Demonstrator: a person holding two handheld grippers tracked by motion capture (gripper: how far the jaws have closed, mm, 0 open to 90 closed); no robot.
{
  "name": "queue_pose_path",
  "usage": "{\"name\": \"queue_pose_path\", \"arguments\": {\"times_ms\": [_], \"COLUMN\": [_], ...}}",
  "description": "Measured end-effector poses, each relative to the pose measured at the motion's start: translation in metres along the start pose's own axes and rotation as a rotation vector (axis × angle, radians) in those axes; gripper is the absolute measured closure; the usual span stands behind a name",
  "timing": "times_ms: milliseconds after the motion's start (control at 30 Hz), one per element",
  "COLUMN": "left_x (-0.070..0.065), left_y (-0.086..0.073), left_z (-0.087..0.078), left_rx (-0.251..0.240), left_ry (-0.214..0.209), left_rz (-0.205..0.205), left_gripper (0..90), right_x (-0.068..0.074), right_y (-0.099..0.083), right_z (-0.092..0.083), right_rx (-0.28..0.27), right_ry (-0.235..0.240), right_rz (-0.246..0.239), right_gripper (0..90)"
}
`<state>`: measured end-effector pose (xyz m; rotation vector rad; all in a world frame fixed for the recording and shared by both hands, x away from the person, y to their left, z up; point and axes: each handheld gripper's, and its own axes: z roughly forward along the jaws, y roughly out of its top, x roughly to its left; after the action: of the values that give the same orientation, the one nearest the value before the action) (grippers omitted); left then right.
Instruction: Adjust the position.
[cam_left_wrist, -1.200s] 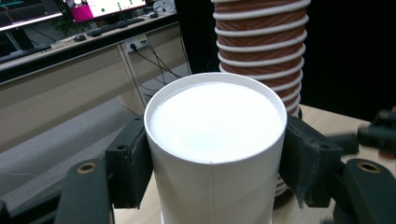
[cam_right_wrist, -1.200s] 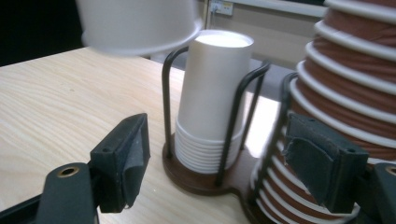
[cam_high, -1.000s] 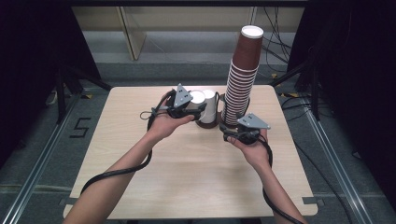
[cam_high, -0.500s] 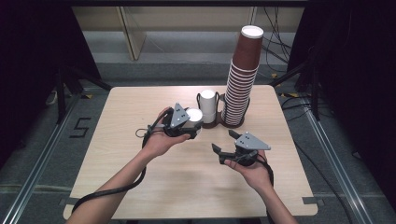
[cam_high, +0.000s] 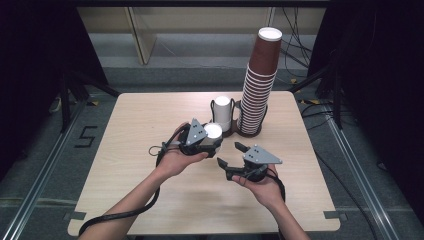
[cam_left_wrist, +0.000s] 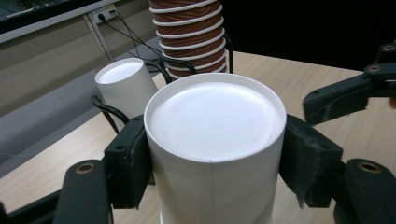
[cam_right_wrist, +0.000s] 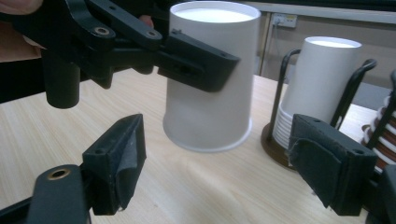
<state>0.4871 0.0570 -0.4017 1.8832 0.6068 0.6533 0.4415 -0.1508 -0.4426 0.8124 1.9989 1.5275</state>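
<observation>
My left gripper is shut on an upside-down white paper cup, held just above the middle of the table. In the left gripper view both pads press the sides of that cup. To its right, my right gripper stands open with nothing between its pads. Its jaws have just been opening. In the right gripper view the held cup hangs just beyond my right gripper, with a left finger across the cup's side.
A stack of white cups sits in a black wire holder at the table's far middle. Next to it, on the right, rises a tall stack of brown cups. Bare wood table lies to the left and front.
Both hands have drawn back from the cup stacks toward the table's front. The left one carries the white cup along. The right jaws stand wider apart.
</observation>
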Motion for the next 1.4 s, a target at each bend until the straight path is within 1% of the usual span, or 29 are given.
{"name": "queue_pose_path", "arguments": {"times_ms": [33, 67, 100, 133, 167, 200, 300, 367, 400, 433, 533, 567, 600, 633, 733, 833, 867, 900, 1033, 1067, 1133, 1167, 1200, 1233, 1267, 1300, 1333, 1367, 1400], "left_x": [-0.002, -0.002, -0.004, -0.005, -0.005, -0.006, -0.008, -0.009, -0.011, -0.013, -0.015, -0.016, -0.016, -0.018, -0.018, -0.019, -0.019, -0.019, -0.020, -0.020, -0.021, -0.021, -0.021, -0.021, -0.022, -0.022, -0.022, -0.022, -0.022], "left_y": [-0.001, -0.001, -0.002, -0.003, -0.003, -0.003, -0.002, -0.002, -0.001, -0.001, 0.001, 0.001, 0.001, 0.001, 0.002, 0.003, 0.003, 0.003, 0.002, 0.002, 0.003, 0.003, 0.003, 0.003, 0.003, 0.003, 0.003, 0.004, 0.004], "left_z": [0.001, 0.001, 0.002, 0.002, 0.002, 0.002, 0.003, 0.003, 0.003, 0.003, 0.002, 0.002, 0.002, 0.002, 0.002, 0.002, 0.002, 0.002, 0.002, 0.002, 0.002, 0.002, 0.002, 0.002, 0.002, 0.002, 0.001, 0.001, 0.001], "left_rx": [0.000, 0.000, -0.002, -0.003, -0.003, -0.003, -0.011, -0.013, -0.016, -0.018, -0.020, -0.021, -0.021, -0.023, -0.024, -0.027, -0.027, -0.026, -0.030, -0.031, -0.029, -0.029, -0.027, -0.027, -0.028, -0.030, -0.032, -0.034, -0.034], "left_ry": [-0.012, -0.012, -0.025, -0.030, -0.030, -0.039, -0.052, -0.057, -0.060, -0.061, -0.067, -0.070, -0.070, -0.074, -0.078, -0.079, -0.080, -0.087, -0.087, -0.087, -0.090, -0.090, -0.092, -0.094, -0.095, -0.097, -0.097, -0.099, -0.099], "left_rz": [-0.007, -0.007, -0.012, -0.016, -0.016, -0.022, -0.037, -0.038, -0.033, -0.031, -0.026, -0.023, -0.023, -0.025, -0.020, -0.026, -0.026, -0.027, -0.033, -0.030, -0.026, -0.026, -0.023, -0.022, -0.027, -0.030, -0.034, -0.040, -0.040], "left_gripper": [31.9, 31.9, 31.9, 31.9, 31.9, 31.9, 31.9, 31.9, 31.9, 32.0, 31.9, 31.9, 32.0, 31.9, 31.9, 32.0, 32.0, 31.9, 32.0, 32.0, 32.0, 32.0, 32.0, 32.0, 32.0, 32.0, 32.0, 32.0, 31.9], "right_x": [0.001, 0.001, 0.002, 0.003, 0.003, 0.002, 0.001, 0.001, 0.000, 0.001, 0.001, 0.001, 0.001, 0.002, 0.001, 0.001, 0.002, 0.001, 0.001, 0.001, 0.001, 0.001, 0.001, 0.001, 0.000, 0.000, 0.000, 0.002, 0.002], "right_y": [-0.001, -0.001, -0.003, -0.003, -0.003, -0.003, -0.003, -0.003, -0.003, -0.003, -0.003, -0.004, -0.003, -0.004, -0.004, -0.005, -0.006, -0.006, -0.006, -0.007, -0.007, -0.007, -0.007, -0.007, -0.007, -0.007, -0.007, -0.007, -0.007], "right_z": [0.005, 0.005, 0.011, 0.012, 0.012, 0.017, 0.021, 0.022, 0.023, 0.022, 0.023, 0.025, 0.024, 0.025, 0.025, 0.027, 0.027, 0.027, 0.028, 0.028, 0.028, 0.028, 0.029, 0.029, 0.029, 0.029, 0.029, 0.029, 0.029], "right_rx": [0.022, 0.022, 0.024, 0.042, 0.042, 0.037, 0.029, 0.036, 0.036, 0.050, 0.041, 0.036, 0.046, 0.037, 0.036, 0.031, 0.033, 0.044, 0.031, 0.033, 0.044, 0.046, 0.042, 0.042, 0.034, 0.032, 0.031, 0.034, 0.034], "right_ry": [0.011, 0.011, 0.015, 0.004, 0.004, -0.001, 0.007, 0.017, 0.012, 0.008, 0.001, 0.015, 0.005, -0.006, 0.002, 0.014, -0.012, -0.003, 0.007, 0.010, -0.005, -0.004, -0.005, -0.005, -0.007, -0.008, -0.008, -0.008, -0.008], "right_rz": [0.021, 0.021, 0.035, 0.049, 0.049, 0.022, 0.008, 0.016, 0.001, 0.015, 0.017, 0.017, 0.012, 0.012, 0.000, 0.015, 0.016, 0.021, 0.033, 0.032, 0.032, 0.029, 0.015, 0.015, 0.001, 0.000, 0.003, 0.019, 0.019], "right_gripper": [19.0, 19.0, 18.7, 18.4, 18.4, 18.3, 18.2, 18.2, 18.3, 18.3, 18.6, 18.7, 18.9, 19.2, 20.0, 21.4, 21.8, 22.2, 21.9, 21.8, 21.6, 21.4, 21.3, 21.3, 21.2, 21.3, 21.6, 21.8, 21.8]}}
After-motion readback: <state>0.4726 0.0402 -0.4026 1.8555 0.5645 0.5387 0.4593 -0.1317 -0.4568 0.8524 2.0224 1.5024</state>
